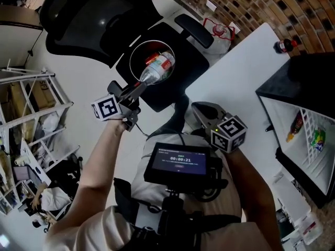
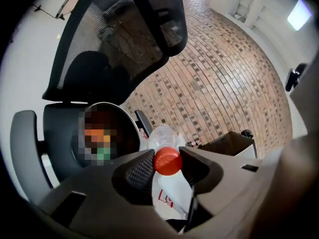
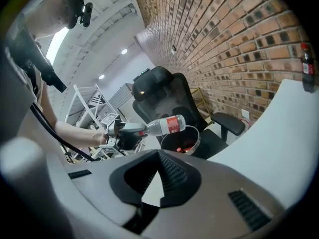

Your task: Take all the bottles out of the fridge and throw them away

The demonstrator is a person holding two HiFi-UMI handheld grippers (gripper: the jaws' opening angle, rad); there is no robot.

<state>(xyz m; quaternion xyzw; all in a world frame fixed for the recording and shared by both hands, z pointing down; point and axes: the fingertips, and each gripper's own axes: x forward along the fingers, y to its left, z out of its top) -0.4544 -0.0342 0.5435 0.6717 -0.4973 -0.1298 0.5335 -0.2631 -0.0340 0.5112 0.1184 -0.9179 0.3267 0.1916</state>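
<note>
Beyond the left tongs (image 1: 140, 83), clamped on the bottle (image 1: 158, 66) by its neck above the bin (image 1: 131, 55), a skewed drop may strike the rim; the right tongs (image 1: 198, 109) are closed, empty.

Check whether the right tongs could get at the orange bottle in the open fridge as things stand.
Probably yes. The right tongs are shut and empty, and the fridge stands open beside them with nothing before its orange bottle; they point away toward the chair, so they must turn first.

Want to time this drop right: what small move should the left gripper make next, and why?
Probably open the left gripper: it grips the bottle by its red-capped neck, and the body hangs over the bin on the chair, so it should drop in.
</note>
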